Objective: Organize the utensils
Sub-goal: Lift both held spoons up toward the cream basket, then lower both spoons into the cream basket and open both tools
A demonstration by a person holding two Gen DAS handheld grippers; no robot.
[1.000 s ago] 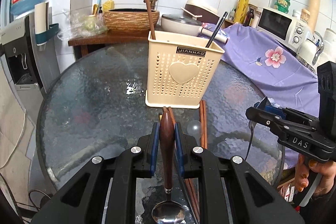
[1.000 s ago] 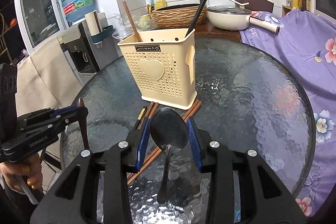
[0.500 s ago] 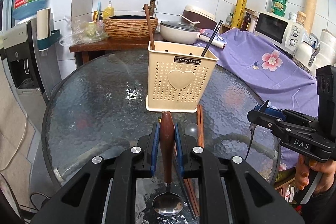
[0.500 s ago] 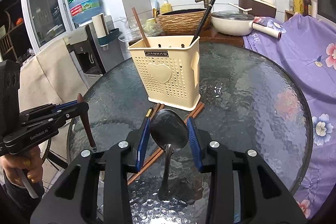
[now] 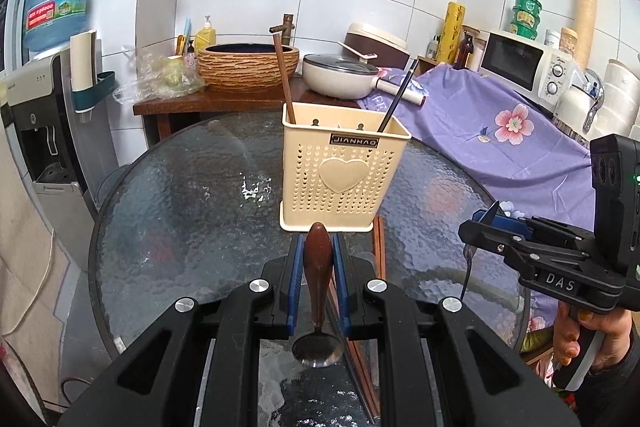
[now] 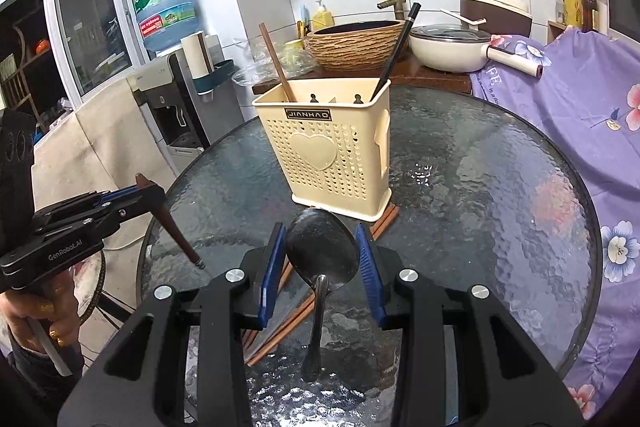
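Just in front of the cream utensil holder [image 5: 346, 179] on the glass counter [image 5: 180, 227], the left gripper [image 5: 318, 259] is clamped on a wooden-handled spoon [image 5: 318, 267], bowl hanging down. Beside it the right gripper [image 6: 320, 247] grips a metal spoon [image 6: 322, 247] by its bowl, above loose chopsticks [image 6: 280, 331]; two more chopsticks stand in the holder.

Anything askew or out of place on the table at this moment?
Yes. Several brown chopsticks lie loose on the glass table, their far ends tucked under the base of the cream utensil holder. Inside it, one brown chopstick and one black chopstick lean apart.
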